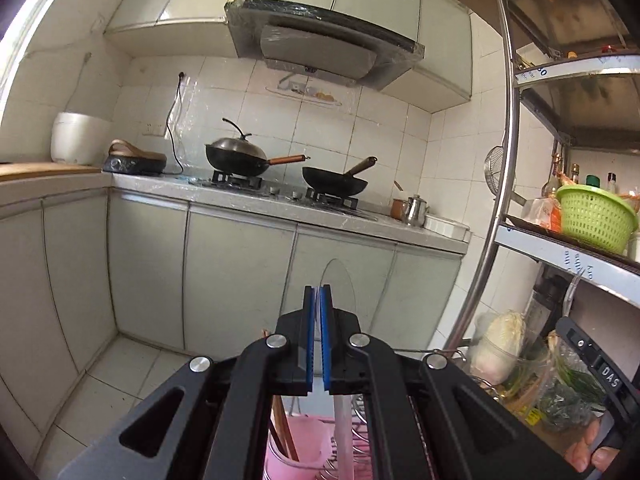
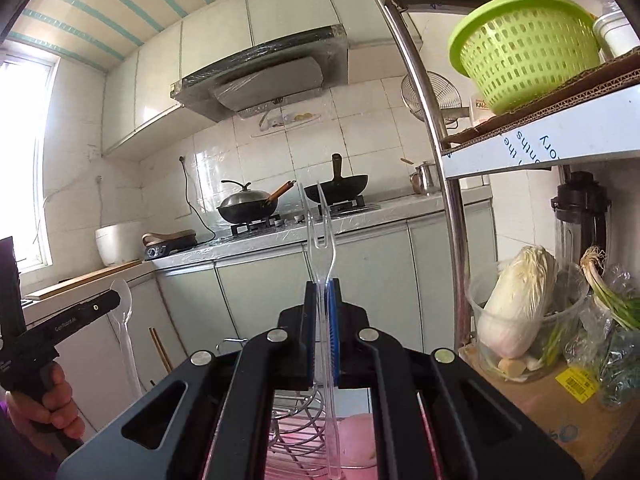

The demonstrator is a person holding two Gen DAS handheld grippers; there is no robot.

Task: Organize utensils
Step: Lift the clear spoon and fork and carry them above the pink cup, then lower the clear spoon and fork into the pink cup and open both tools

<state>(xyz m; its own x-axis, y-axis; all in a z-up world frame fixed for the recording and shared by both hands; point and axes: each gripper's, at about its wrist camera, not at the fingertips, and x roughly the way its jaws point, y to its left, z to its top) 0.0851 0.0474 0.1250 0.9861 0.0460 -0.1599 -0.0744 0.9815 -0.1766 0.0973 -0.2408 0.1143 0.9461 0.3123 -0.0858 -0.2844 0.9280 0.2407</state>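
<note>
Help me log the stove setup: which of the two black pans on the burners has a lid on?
The wok on the left burner, nearer the rice cooker: it wears a domed metal lid. The other pan sits open, without a lid.

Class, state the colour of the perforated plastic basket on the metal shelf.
Lime green basket, clearest in the right wrist view.

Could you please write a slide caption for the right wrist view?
Right gripper holds a clear plastic fork upright, facing the kitchen stove.

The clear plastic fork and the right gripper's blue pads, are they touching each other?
Touching. The right wrist view shows the clear plastic fork clamped between the blue pads of the right gripper, with no gap visible.
</note>
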